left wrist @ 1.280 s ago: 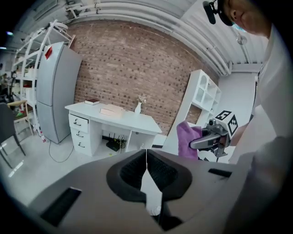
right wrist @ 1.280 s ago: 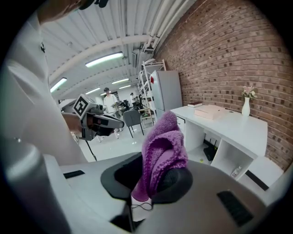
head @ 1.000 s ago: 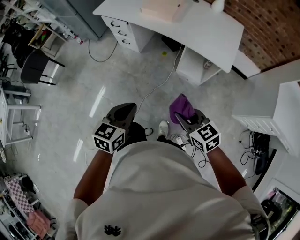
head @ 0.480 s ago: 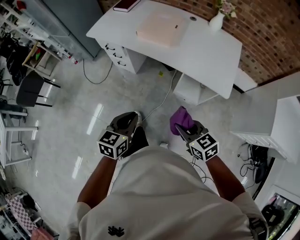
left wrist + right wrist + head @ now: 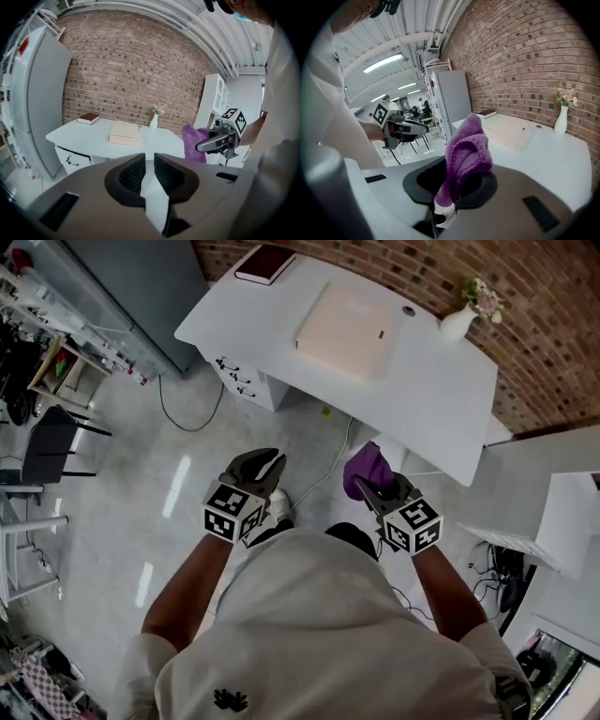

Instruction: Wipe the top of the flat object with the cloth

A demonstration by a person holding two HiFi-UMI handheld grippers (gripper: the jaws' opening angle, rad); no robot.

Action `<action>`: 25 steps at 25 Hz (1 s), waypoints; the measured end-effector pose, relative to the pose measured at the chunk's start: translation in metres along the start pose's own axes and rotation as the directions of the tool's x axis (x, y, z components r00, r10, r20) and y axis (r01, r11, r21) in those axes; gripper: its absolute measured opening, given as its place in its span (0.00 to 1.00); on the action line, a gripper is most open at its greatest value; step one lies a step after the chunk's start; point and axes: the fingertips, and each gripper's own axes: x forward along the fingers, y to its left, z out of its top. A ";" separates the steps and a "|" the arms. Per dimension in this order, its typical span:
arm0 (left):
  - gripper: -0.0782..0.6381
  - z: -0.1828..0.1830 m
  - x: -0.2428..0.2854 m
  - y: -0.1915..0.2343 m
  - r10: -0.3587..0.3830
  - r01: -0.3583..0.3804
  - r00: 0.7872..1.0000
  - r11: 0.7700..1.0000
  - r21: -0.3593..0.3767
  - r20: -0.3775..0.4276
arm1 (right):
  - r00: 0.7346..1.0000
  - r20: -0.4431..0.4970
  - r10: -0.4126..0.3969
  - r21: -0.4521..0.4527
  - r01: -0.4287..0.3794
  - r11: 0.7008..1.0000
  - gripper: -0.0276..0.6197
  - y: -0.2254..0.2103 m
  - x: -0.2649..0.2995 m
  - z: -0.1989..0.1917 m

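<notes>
White desk [image 5: 441, 381] stands on the far side of the scene, against a brick wall. The person stands short of it on the floor, not within reach by my reading. Flat pale pad [image 5: 345, 319] lies on the far-left part of the desk, its top bare. A dark book [image 5: 264, 263] sits well to its left at the far corner. A small white vase [image 5: 459, 322] with flowers stands to its right, near the wall. Left gripper [image 5: 266, 463] is held low on the left, claw parted by a narrow gap, nothing in it. Right gripper [image 5: 367, 487] has its claw clamped on a purple cloth [image 5: 367, 465], which bunches above the tips in a folded lump. Step in hand, as I judge: carry the cloth to the pad. To do it well: close in on the desk's near edge first, then bring the right gripper over the pad. Tip it so the cloth, not the claw tips, meets the top. Press lightly and sweep in overlapping strokes, left to right. The free left gripper could steady the pad's near edge if it slides. Keep strokes clear of the vase, which looks easy to topple.
</notes>
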 end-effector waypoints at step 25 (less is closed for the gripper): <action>0.14 0.111 0.246 0.205 0.200 -0.205 0.977 0.977 -0.063 -0.077 | 0.978 0.039 0.205 -0.136 -0.198 0.971 0.16 -0.263 0.183 0.196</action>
